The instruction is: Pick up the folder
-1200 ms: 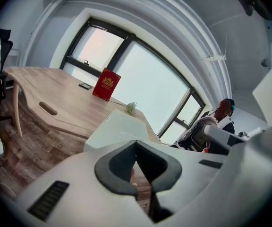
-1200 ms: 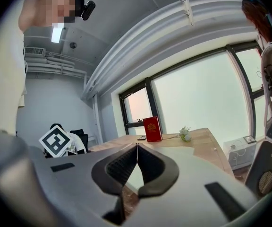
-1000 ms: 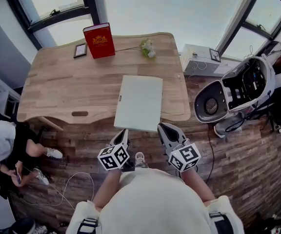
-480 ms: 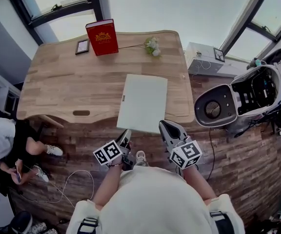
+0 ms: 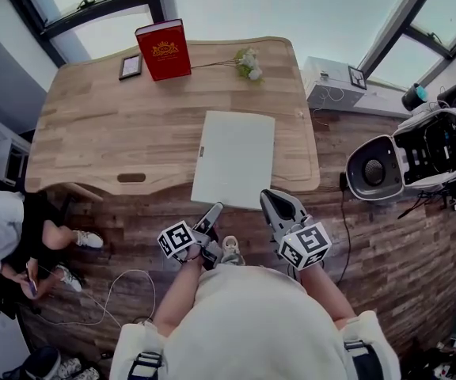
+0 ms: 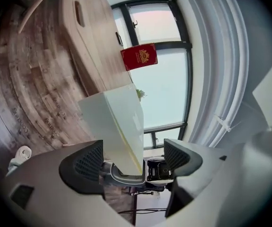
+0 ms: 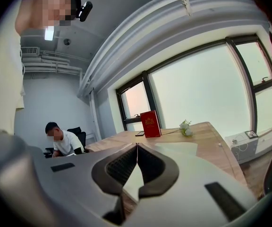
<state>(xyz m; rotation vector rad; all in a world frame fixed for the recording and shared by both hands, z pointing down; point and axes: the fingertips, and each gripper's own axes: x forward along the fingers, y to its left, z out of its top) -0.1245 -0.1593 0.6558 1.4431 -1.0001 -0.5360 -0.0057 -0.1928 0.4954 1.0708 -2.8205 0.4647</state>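
The pale green folder (image 5: pixel 234 157) lies flat on the wooden table (image 5: pixel 109 133), its near end overhanging the table's front edge. My left gripper (image 5: pixel 210 216) is just below that overhang, rolled onto its side. Its jaws have just been opening and stand wide. In the left gripper view the folder (image 6: pixel 119 122) reaches down between the left gripper's (image 6: pixel 133 157) pads without touching either. My right gripper (image 5: pixel 281 206) hangs beside the folder's near right corner. It is shut, with the right gripper's (image 7: pixel 137 145) tips meeting on nothing, and the folder (image 7: pixel 181 150) lies beyond them.
A red book (image 5: pixel 163 48) stands at the table's far edge beside a small dark frame (image 5: pixel 131 66), with a flower sprig (image 5: pixel 249 63) to its right. A white machine (image 5: pixel 418 153) stands on the floor at right. A person (image 5: pixel 6 236) sits at left; a cable (image 5: pixel 109 299) trails on the floor.
My left gripper has sunk, rolled onto its side and opened its jaws around the folder's overhanging end. The right gripper has barely shifted.
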